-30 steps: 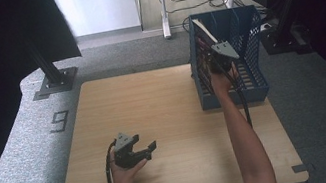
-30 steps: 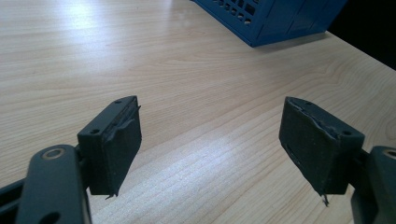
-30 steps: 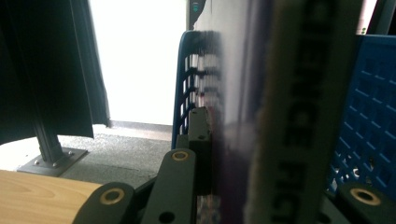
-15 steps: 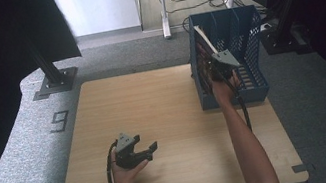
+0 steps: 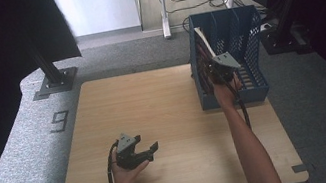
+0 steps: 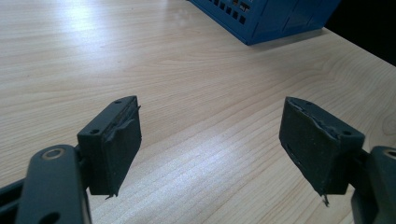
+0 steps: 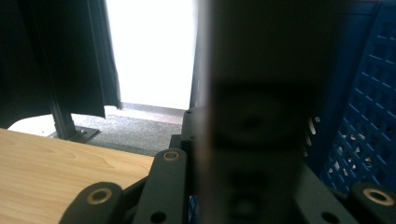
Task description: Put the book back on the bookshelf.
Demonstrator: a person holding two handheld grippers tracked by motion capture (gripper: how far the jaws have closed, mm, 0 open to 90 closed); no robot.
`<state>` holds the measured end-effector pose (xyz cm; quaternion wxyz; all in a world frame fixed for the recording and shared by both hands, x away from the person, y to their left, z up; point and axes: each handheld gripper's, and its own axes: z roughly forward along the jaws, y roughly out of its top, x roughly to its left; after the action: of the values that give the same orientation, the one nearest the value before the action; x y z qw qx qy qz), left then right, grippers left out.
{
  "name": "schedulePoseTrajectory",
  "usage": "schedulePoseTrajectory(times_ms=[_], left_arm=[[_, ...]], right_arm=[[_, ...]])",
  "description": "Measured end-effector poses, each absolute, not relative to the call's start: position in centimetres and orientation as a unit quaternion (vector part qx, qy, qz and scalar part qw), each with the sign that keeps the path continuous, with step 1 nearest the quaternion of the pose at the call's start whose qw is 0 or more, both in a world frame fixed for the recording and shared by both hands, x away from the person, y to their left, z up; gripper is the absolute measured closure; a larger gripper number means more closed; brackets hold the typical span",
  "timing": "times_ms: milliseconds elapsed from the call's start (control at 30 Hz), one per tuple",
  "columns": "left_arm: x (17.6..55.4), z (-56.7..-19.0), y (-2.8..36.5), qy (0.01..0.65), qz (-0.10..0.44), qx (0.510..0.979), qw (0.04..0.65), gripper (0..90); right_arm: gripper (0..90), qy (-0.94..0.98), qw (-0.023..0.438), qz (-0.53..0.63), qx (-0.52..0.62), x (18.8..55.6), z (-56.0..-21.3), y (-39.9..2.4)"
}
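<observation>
Right tool point(image 5: 214, 64) is up at the blue basket point(image 5: 255, 80), which sits at the far right corner of the table point(image 5: 163, 101), and it reaches in over the basket's left wall. Between its jaws stands a flat dark board point(image 7: 261, 107), upright and leaning against that left wall, with a pale upper edge poking above the rim in the high view point(image 5: 203, 38). From the right gripper view the board is a blurred dark slab right in front of the camera, the jaws' arms on either side of it; the jaws have just been easing open, though they sit close around the board, and whether the pads press on it I cannot tell. The basket's perforated blue wall point(image 7: 369, 126) runs along the right of that view. Over on the other side, the left tool point(image 5: 136, 153) rests low near the front edge of the table, left of centre, held in the left hand point(image 5: 127, 171). Its jaws stand wide apart with nothing between them, just bare wood, and its two pads point(image 6: 116, 140) are worn at the edges. The basket's corner point(image 6: 261, 21) shows far off.
</observation>
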<state>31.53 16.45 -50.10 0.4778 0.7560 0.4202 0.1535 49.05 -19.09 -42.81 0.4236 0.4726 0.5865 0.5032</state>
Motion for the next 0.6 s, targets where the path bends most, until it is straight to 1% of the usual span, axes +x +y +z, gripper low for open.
schedulePoseTrajectory(times_ms=[67,100,333,467,600], left_arm=[[31.5,-50.1,16.4,0.420,0.153,0.757,0.477,20.9],[31.5,-50.2,16.4,0.420,0.153,0.756,0.478,20.9],[31.6,-50.2,16.5,0.422,0.154,0.754,0.479,20.9],[31.8,-50.3,16.8,0.424,0.154,0.752,0.480,21.0],[32.0,-50.4,17.0,0.428,0.154,0.750,0.480,21.1]], right_arm=[[80.9,0.588,0.427,0.493,0.478,49.2,-42.7,-19.0],[81.4,0.588,0.430,0.488,0.482,49.3,-42.6,-19.0],[81.8,0.567,0.442,0.488,0.495,50.2,-42.4,-19.4],[81.9,0.548,0.460,0.482,0.506,50.9,-42.4,-19.5],[81.8,0.539,0.466,0.488,0.504,51.6,-42.2,-19.6]])
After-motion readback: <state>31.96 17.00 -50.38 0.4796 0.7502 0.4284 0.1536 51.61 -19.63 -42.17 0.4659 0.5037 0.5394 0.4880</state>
